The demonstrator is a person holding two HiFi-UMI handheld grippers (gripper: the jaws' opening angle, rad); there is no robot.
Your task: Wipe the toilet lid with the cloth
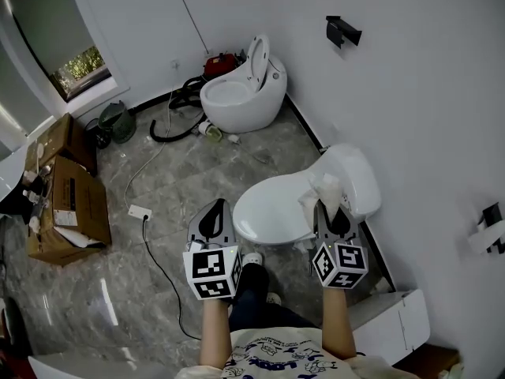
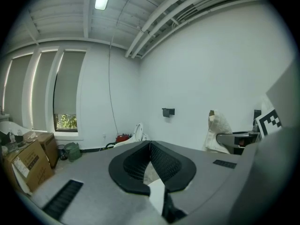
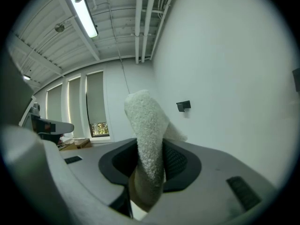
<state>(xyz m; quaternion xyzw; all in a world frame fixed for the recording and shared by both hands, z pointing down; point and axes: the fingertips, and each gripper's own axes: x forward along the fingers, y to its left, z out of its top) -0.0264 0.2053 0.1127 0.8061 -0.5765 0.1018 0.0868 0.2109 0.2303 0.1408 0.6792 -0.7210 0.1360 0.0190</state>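
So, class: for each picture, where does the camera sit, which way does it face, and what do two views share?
Head view: on the person's head, looking down at the white oval toilet lid; both forearms, left gripper and right gripper show.
Left gripper view: on the left gripper, looking along its shut jaws across the room; right gripper at right edge.
Right gripper view: on the right gripper, looking upward along jaws clamped on the white fluffy cloth.
Shared by both gripper views: black wall bracket.

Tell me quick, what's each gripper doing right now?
Left gripper: closed, empty.
Right gripper: closed on the cloth.
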